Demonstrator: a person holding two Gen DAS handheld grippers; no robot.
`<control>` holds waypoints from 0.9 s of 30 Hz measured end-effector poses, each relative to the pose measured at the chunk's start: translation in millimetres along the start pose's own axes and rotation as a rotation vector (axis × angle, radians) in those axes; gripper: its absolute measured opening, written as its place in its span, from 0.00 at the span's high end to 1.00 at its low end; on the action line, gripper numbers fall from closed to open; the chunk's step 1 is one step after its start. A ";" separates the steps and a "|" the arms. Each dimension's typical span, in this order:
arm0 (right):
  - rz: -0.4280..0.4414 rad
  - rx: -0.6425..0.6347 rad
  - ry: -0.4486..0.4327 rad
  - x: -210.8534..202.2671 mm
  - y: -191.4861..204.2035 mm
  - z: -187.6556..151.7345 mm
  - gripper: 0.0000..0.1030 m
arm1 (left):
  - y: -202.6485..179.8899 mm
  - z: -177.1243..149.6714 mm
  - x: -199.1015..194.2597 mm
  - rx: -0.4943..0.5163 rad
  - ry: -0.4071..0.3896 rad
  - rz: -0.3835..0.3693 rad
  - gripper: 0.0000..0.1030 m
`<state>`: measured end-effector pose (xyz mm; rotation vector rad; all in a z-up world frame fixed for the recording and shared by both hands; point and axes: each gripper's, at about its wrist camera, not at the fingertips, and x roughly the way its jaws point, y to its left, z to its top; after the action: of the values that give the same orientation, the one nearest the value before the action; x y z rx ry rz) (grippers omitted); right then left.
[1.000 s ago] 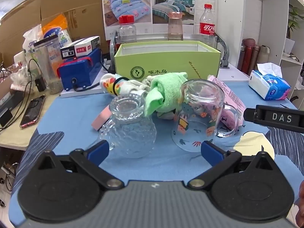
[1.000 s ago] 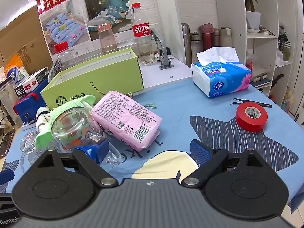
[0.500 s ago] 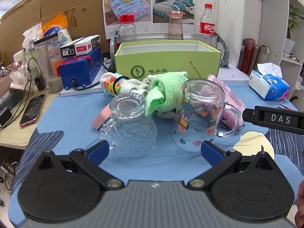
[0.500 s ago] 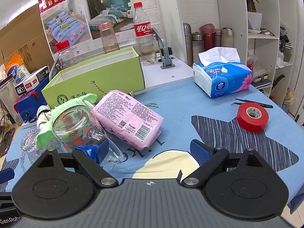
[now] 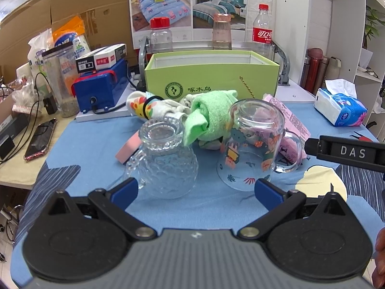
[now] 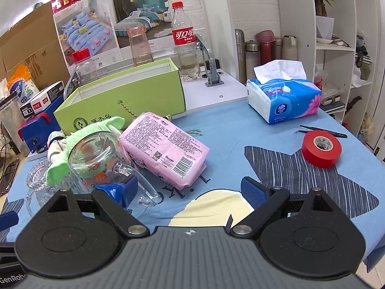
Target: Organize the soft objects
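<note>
Both claws hang spread and empty above the blue cloth: the left gripper (image 5: 196,190) near an upturned textured glass mug (image 5: 166,161) and a printed glass mug (image 5: 252,144), the right gripper (image 6: 190,190) near the pink tissue pack (image 6: 166,149). A green towel (image 5: 209,118) lies against what seem to be patterned socks (image 5: 149,106), in front of the open green box (image 5: 211,79).

Fuzzy green towel (image 5: 211,110); glossy pink plastic pack (image 6: 166,149); clear glass mugs.
</note>
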<state>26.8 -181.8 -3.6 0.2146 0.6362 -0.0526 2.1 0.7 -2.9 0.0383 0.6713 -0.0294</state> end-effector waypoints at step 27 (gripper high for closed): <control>-0.026 -0.007 -0.023 -6.4 -1.9 7.3 0.22 | 10.5 9.1 -12.0 -0.014 -0.021 -0.014 0.00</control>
<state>25.7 -185.3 5.6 0.1993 0.6164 -0.0776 -1.2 10.9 12.0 0.0196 0.6509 -0.0384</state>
